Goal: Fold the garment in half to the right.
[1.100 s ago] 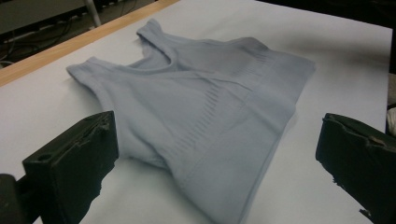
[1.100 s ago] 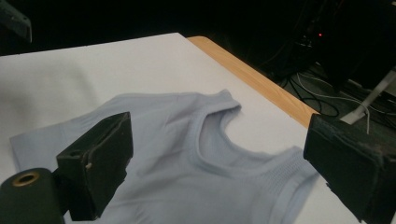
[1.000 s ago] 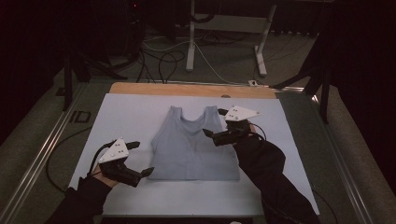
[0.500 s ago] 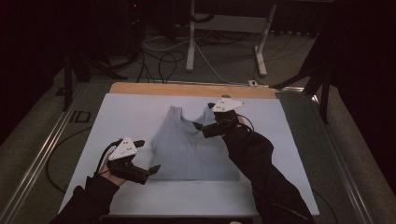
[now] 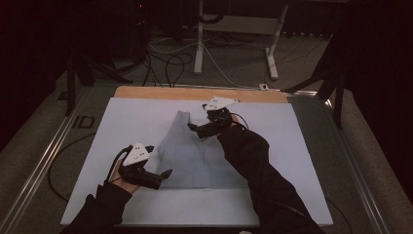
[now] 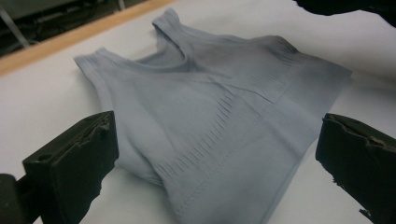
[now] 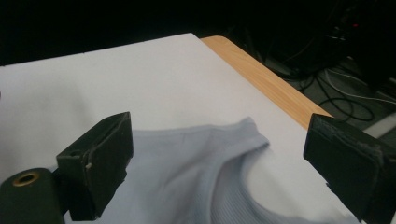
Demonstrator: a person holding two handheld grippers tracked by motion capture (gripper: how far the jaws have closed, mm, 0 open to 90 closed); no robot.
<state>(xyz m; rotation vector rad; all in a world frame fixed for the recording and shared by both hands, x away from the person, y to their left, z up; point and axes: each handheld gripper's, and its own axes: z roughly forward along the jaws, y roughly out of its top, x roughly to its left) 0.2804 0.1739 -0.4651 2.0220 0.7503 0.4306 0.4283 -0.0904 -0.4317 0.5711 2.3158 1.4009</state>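
- Left gripper [image 5: 163, 174] — jaws spread wide, grasping nothing, poised at the near-left hem corner of the pale grey-blue tank top [image 5: 197, 156]; in the left gripper view, hem and ribbed side seam framed between the two black jaws.
- Tank top lying flat, front up, mid-sheet on the white cover [image 5: 122, 122], straps toward the far wooden edge [image 5: 146, 92].
- Right gripper [image 5: 195, 129] — jaws likewise released, hovering over the neckline between the straps; in the right gripper view, one strap [image 7: 243, 133] curving between the jaws.
- Step in hand, by the look of it: approach for a two-point grasp, likely ahead of a fold or lift.
- Next move calls for lowering each gripper until one jaw slides under the cloth, then clenching on hem and strap.
- Around: floor cables [image 5: 170, 63] and a desk frame [image 5: 234, 29] beyond the table, well apart; nothing on the sheet in the way, though the right sleeve [image 5: 253, 161] covers the top's right side.
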